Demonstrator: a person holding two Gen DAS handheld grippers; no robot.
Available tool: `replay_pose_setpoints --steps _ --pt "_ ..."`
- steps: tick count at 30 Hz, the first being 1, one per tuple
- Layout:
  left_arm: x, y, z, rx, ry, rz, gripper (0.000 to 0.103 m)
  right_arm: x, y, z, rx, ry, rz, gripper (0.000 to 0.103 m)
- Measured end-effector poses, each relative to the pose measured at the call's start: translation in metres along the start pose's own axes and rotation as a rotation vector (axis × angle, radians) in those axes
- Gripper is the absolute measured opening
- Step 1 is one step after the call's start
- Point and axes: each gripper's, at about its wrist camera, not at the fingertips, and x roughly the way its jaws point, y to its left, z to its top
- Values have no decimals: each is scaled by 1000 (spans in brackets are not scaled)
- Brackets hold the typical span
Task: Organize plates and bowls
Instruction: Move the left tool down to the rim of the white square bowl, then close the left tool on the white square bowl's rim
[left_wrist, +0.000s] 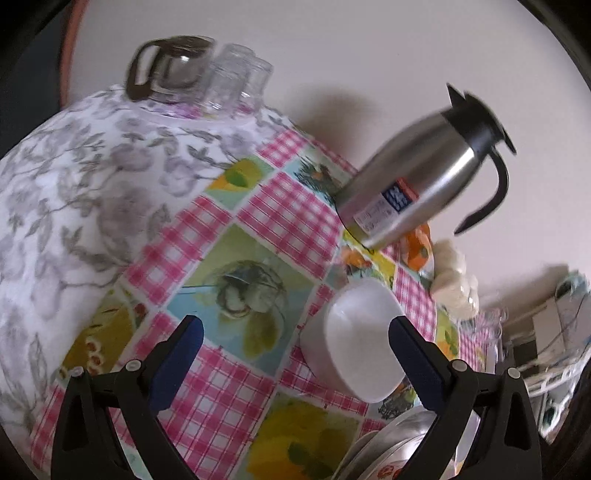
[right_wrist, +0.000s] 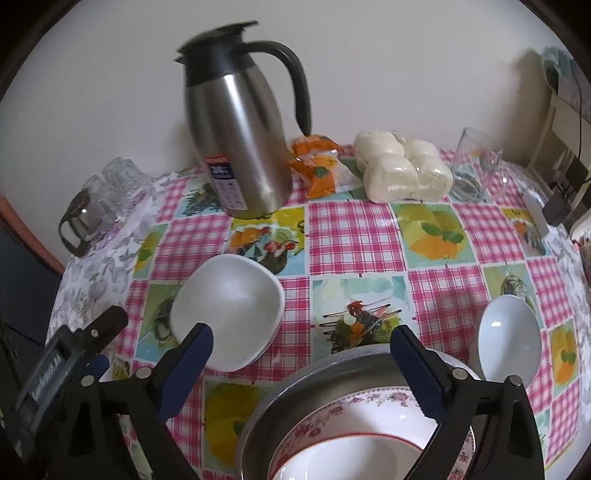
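Observation:
A white squarish bowl (left_wrist: 356, 343) (right_wrist: 229, 306) sits on the patterned tablecloth. My left gripper (left_wrist: 295, 339) is open and empty, its right finger close beside the bowl. A metal plate (right_wrist: 332, 373) holds a floral-rimmed plate (right_wrist: 373, 400) and a red-rimmed white bowl (right_wrist: 351, 454); the stack's edge shows in the left wrist view (left_wrist: 388, 439). My right gripper (right_wrist: 301, 350) is open and empty above this stack. A round white bowl (right_wrist: 508, 338) stands to the right. The left gripper's body (right_wrist: 70, 358) shows at the lower left.
A steel thermos jug (right_wrist: 240, 140) (left_wrist: 417, 177) stands at the back by the wall. Orange packets (right_wrist: 317, 166), wrapped buns (right_wrist: 402, 170) and a glass mug (right_wrist: 472, 162) lie beside it. A glass carafe (left_wrist: 166, 70) and upturned glasses (left_wrist: 236, 77) stand at the table's left end.

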Motion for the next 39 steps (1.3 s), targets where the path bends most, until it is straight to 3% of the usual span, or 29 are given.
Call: replay_pose_setpoints --steps 6,11,15,24,39 --pt "28 -5 -4 15 51 42 100 19 0 8 -5 31 -41 81" --pt "46 -6 -5 5 81 28 99 31 5 13 -30 50 -59 70" --pt "57 -9 -4 19 101 18 82 42 13 16 -47 77 -53 61" --pt "77 -6 -1 -1 142 3 59 69 24 16 -61 132 -52 46" --pt "87 -3 -4 -19 179 -12 46 93 37 12 -114 198 -109 25"
